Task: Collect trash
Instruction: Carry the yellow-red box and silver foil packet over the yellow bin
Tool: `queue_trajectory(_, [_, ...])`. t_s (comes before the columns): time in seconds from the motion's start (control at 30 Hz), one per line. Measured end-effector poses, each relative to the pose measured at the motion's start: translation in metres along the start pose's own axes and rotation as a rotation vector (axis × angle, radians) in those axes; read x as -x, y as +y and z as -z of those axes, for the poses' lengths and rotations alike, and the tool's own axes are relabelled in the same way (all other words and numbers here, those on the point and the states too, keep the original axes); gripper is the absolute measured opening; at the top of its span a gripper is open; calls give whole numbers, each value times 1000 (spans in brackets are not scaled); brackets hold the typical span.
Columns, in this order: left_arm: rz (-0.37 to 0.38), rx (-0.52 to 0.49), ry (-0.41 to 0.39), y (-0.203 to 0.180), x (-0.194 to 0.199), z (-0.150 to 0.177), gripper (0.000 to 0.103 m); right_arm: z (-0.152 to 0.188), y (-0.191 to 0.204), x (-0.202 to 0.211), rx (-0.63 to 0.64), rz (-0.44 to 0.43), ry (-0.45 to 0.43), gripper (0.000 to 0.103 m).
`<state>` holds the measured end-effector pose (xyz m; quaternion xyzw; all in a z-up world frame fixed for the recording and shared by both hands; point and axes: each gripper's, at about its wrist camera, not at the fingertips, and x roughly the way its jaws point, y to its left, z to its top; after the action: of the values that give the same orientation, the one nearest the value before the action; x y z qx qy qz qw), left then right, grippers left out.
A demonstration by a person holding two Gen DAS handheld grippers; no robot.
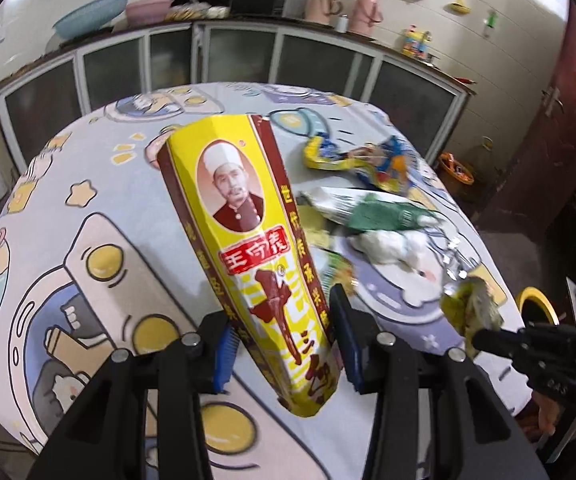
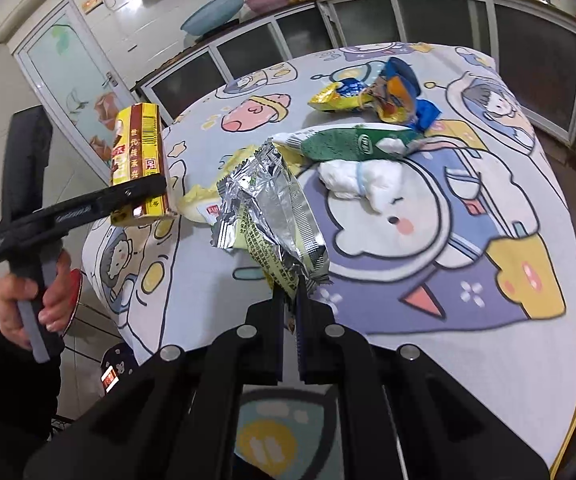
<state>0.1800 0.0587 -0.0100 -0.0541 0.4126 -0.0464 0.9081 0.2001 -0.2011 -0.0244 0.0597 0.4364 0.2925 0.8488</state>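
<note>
Left hand-held gripper tilts downward, clamping yellow box

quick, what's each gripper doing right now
left gripper: shut on the yellow and maroon cardboard spice box, lifted off the table
right gripper: shut on the crumpled silver foil snack wrapper

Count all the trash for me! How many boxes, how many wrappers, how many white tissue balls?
Boxes: 1, the yellow box in the left gripper.
Wrappers: 4: silver wrapper in the right gripper, blue-yellow wrapper, green wrapper, pale yellow wrapper.
Tissue balls: 1, white tissue.
Total: 6
</note>
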Motion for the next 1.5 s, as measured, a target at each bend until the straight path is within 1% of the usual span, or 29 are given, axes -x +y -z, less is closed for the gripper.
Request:
queue_trajectory(0.17, [36,-61,-10,-39,8,9,40,12,-12,15,-24,14,-13,5])
queue_trajectory(0.43, [72,-137,-20,-89,14,18,40,30,-36,34,-78,35,-38,5])
queue_trajectory(0.8, [120,-249,-26,-152,11,18,41,48,-80,60,-168,83,-81,5])
queue_trajectory(1.27, [221,-381,0,-235,-7,20,41,77,-141,102,-290,183,-143,6])
queue_trajectory(1.4, [248,-415,4,-253,-10,21,41,86,-159,118,-329,221,-166,6])
queue_trajectory(1.5, [265,-439,9,-266,-12,22,41,95,-173,133,-360,270,-186,6])
